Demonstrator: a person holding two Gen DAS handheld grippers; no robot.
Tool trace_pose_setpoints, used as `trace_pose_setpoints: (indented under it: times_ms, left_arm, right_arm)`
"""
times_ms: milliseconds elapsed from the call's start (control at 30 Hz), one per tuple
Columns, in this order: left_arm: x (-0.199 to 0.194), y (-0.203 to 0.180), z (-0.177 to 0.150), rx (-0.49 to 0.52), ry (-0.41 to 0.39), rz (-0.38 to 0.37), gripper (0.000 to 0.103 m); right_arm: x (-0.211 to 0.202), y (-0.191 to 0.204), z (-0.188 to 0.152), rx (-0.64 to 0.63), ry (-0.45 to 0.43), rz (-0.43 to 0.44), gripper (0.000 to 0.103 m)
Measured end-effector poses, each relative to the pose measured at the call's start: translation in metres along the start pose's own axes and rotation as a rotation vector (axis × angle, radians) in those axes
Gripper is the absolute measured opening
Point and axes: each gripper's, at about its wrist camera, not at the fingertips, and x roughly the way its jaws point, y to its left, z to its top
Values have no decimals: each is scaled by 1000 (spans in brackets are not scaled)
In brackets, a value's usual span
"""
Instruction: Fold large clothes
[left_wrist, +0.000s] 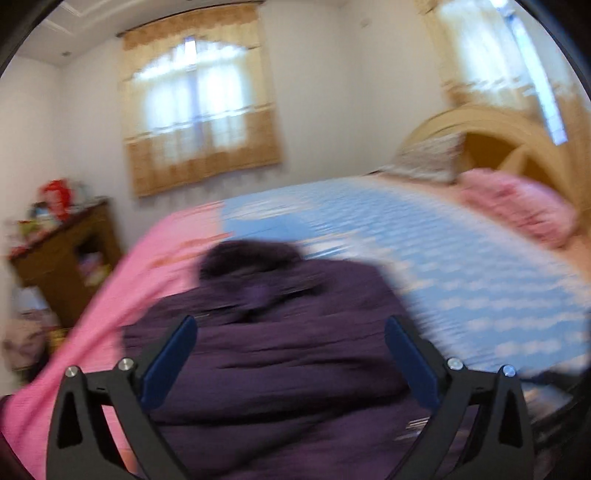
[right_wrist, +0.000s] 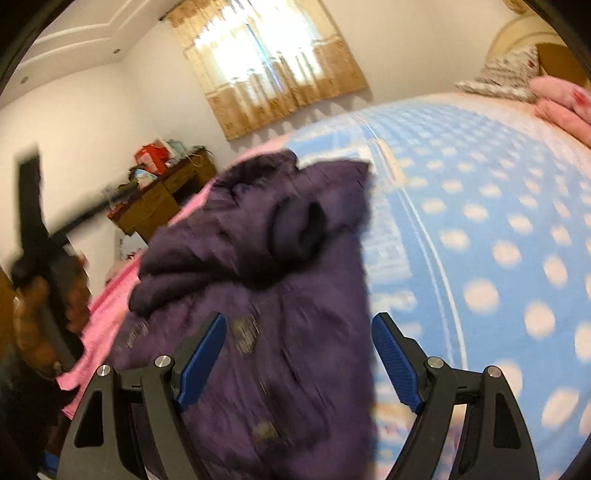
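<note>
Bed (left_wrist: 424, 258) with a garment and pillows

A purple jacket (left_wrist: 280, 350) lies low in the frame on the blue-dotted and pink cover; pink pillow (left_wrist: 517, 206) and patterned pillow (left_wrist: 428, 158) upper right.

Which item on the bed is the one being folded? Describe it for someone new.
Start at the bed with the blue polka-dot cover. Near its pink-edged side lies a dark purple garment, bunched and crumpled. It is the only dark item; the pink pillows sit far off by the headboard.

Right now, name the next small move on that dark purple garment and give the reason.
Probably lower the left gripper onto the near part of the dark purple padded garment and close. Its jaws stand wide open with nothing pinched, the right gripper is open too, and the garment lies bunched on the blue dotted bedspread.
</note>
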Motion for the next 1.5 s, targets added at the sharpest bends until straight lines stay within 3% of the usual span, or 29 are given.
trace_pose_setpoints:
  times_ms: [100, 233, 400, 533, 733, 1500]
  left_arm:
    - [26, 55, -8, -52, 46, 155, 103]
    - [57, 113, -18, -169, 122, 257, 103]
    - [94, 128, -35, -222, 217, 259, 103]
    - [117, 119, -49, -219, 294, 220, 103]
    - [130, 92, -68, -96, 320, 221, 103]
    - [145, 87, -78, -92, 404, 213, 103]
  right_arm:
    - [16, 19, 35, -54, -16, 16, 81]
    - [47, 59, 73, -128, -19, 9, 81]
    - [109, 103, 81, -258, 44, -44, 81]
    - [146, 92, 66, -262, 138, -95, 81]
    - [156, 75, 51, -268, 178, -98, 80]
    - [186, 77, 34, -351, 227, -186, 82]
